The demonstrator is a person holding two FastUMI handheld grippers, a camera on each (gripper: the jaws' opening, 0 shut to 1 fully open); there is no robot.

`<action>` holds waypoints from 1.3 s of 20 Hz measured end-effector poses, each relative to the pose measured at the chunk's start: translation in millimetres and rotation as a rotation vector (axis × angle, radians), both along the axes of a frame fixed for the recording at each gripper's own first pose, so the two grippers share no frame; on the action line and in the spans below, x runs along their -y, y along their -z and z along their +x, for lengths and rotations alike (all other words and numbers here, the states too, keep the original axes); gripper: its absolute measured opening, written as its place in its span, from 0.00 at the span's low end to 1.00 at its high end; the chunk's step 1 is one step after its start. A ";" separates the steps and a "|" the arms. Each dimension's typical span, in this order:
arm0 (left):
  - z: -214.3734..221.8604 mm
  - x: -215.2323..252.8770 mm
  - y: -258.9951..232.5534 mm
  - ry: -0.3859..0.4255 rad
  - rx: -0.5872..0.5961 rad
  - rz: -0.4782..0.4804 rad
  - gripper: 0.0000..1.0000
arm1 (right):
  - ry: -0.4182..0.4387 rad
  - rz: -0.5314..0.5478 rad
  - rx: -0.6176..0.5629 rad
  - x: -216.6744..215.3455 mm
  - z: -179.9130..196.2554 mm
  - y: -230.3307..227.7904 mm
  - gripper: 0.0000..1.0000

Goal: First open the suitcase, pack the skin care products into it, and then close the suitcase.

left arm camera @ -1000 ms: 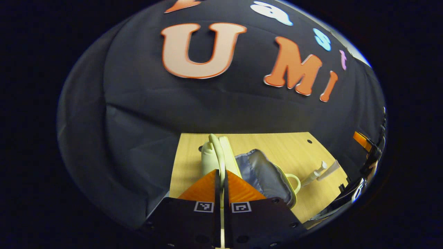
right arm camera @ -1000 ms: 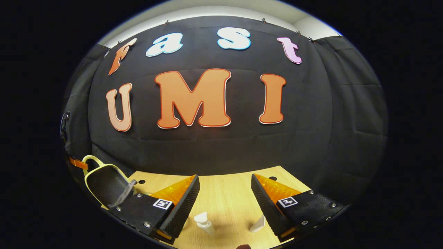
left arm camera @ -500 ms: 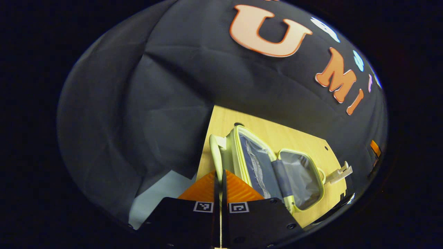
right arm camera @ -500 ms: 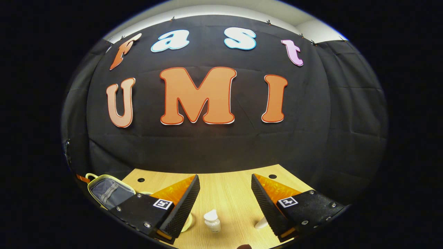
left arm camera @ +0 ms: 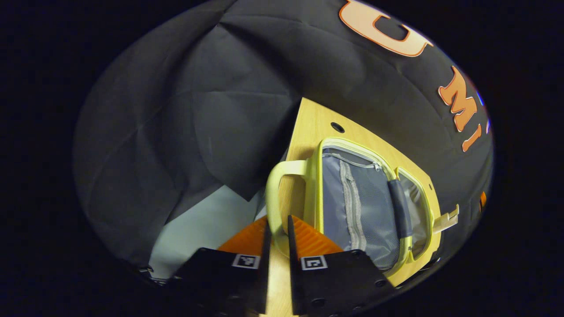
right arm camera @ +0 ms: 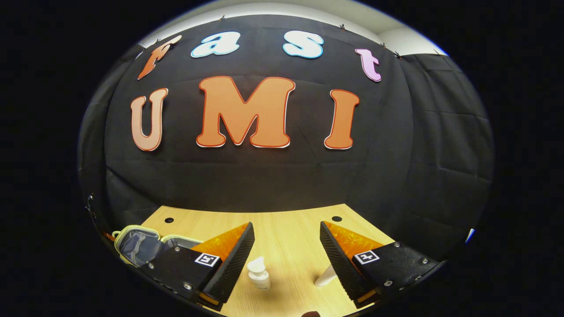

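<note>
Since a second ago the suitcase (left arm camera: 361, 198) went from half-raised to flat open on the table (left arm camera: 308, 123), grey lining up, both halves splayed; in my right gripper view it sits at far left (right arm camera: 136, 242). My left gripper (left arm camera: 277, 229) has its jaws a narrow slot apart, straddling the case's handle loop (left arm camera: 275, 193); looks like contact has just let go, but I can't confirm from this angle. My right gripper (right arm camera: 286, 246) is spread wide, holding nothing, low over the table with the small pump bottle (right arm camera: 257, 274) between its fingers and a pale tube (right arm camera: 325, 277) against the right finger. Opening looks done, so packing comes next: back my left gripper clear of the handle without dragging the case, and close the right gripper squarely on the bottle's body, not the pump head. The tube's far end is hidden behind the finger; the case's near corner is cut off by my left gripper's body.
</note>
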State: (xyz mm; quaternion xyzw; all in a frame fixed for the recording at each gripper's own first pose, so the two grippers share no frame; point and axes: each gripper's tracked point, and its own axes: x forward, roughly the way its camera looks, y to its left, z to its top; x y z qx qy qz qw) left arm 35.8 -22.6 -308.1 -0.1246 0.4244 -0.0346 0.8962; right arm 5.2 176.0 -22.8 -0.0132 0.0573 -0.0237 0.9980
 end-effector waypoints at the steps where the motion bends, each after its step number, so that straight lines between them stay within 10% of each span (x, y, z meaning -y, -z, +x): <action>1: 3.0 -2.4 1.8 -0.015 -0.003 0.029 0.19 | 0.007 0.003 -0.001 3.4 0.4 0.6 0.95; 3: 5.9 -24.5 -1.2 -0.047 0.012 0.127 0.40 | 0.008 0.015 -0.005 8.9 0.8 4.3 0.95; 6: 15.2 -32.6 -28.0 -0.097 0.089 0.221 1.00 | 0.007 0.016 -0.010 15.8 2.8 8.0 0.95; 12: 20.5 30.2 -193.4 -0.176 0.455 0.453 0.98 | -0.027 0.007 -0.002 34.1 13.6 1.6 0.95; 19: -27.5 168.0 -385.1 -0.236 1.002 0.374 0.99 | -0.064 0.025 -0.027 75.4 28.7 11.7 0.95; 26: -46.2 299.0 -367.8 -0.087 1.011 0.198 0.99 | -0.098 0.001 -0.053 109.9 34.8 29.6 0.95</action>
